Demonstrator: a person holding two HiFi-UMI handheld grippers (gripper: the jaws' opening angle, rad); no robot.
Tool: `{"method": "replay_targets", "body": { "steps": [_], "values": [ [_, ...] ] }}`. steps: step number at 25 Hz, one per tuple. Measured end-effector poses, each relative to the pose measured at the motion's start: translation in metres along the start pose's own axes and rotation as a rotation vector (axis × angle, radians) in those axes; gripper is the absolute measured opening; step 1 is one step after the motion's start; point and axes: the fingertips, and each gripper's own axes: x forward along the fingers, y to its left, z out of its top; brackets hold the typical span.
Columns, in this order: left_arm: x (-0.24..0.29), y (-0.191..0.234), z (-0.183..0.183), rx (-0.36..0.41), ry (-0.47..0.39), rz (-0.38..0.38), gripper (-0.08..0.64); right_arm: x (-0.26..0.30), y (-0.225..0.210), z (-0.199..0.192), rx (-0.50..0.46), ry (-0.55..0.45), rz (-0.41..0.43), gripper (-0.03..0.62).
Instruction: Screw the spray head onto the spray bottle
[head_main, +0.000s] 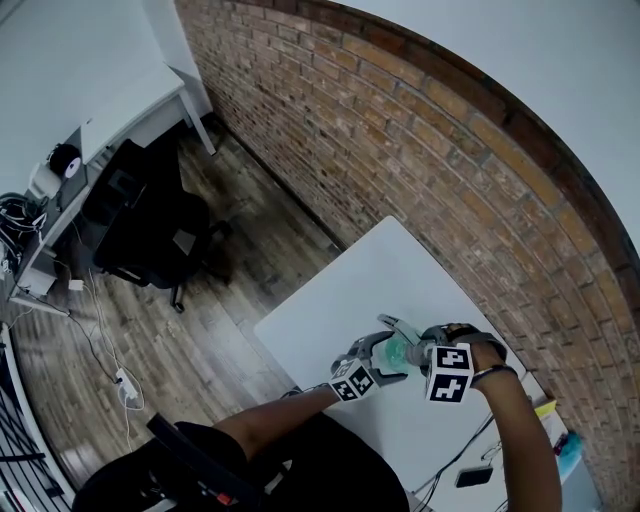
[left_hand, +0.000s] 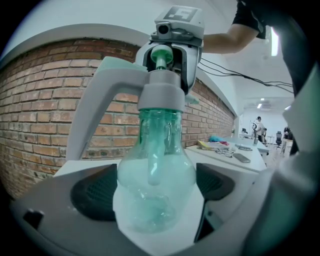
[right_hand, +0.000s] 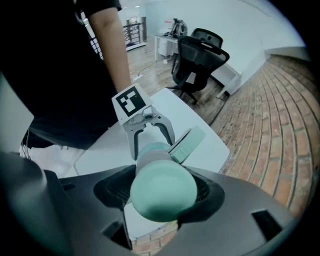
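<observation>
Holding the bottle (left_hand: 152, 150) by its round belly, my left hand-held gripper (left_hand: 156, 192) is clenched on it, both pads touching. My right hand-held gripper (right_hand: 160, 192) points straight down and grasps the mint top of the head (left_hand: 160, 95). The head sits on the bottle's neck, over the desk (head_main: 370, 280). I cannot tell whether the bottle's base rests on the desk, or how far the thread has caught.

I see four risks:
- If I turn with the head tilted, the thread may cross and jam.
- The belly is smooth and round, so the bottle could spin in the left pads along with the head.
- The domed top gives my right pads little to bite, so they may slip.
- The long lever (left_hand: 97, 115) hangs down beside the left jaw, and a full turn could knock it against that jaw.

Room is good. The desk around the work is bare, with its edge and the floor off to my left. The brick wall (head_main: 400, 150) runs along the desk's far side, near but not crowding. The chair (head_main: 150, 230) stands well apart, and above is free.
</observation>
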Motion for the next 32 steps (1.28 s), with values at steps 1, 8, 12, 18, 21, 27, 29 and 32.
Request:
{"method": "replay_targets", "body": {
  "steps": [1,8,12,18,21,27,29,32],
  "values": [
    [0.000,0.000,0.000,0.000,0.001,0.001,0.485,0.000,-0.001,0.000,0.059,-0.013,0.001,0.275],
    [0.002,0.000,-0.001,0.000,0.005,0.010,0.485,0.000,-0.008,-0.002,0.462,-0.068,-0.034,0.276],
    [0.002,0.001,0.000,-0.001,0.006,0.015,0.485,0.001,-0.011,-0.005,0.621,-0.068,-0.057,0.276],
    [0.002,0.000,0.000,-0.006,0.010,0.027,0.485,0.000,-0.012,-0.007,0.823,-0.069,-0.079,0.276],
    [0.003,0.000,-0.001,-0.006,0.014,0.029,0.485,0.000,-0.013,-0.008,0.885,-0.088,-0.098,0.276],
    [0.002,0.001,-0.001,-0.013,0.013,0.031,0.485,0.000,-0.014,-0.007,0.865,-0.122,-0.126,0.276],
    [0.002,0.001,-0.001,-0.020,0.011,0.033,0.485,-0.003,-0.014,-0.005,0.834,-0.141,-0.143,0.276],
    [0.002,0.001,-0.002,-0.016,0.011,0.028,0.485,-0.012,-0.017,0.003,0.804,-0.219,-0.175,0.276]
  ]
}}
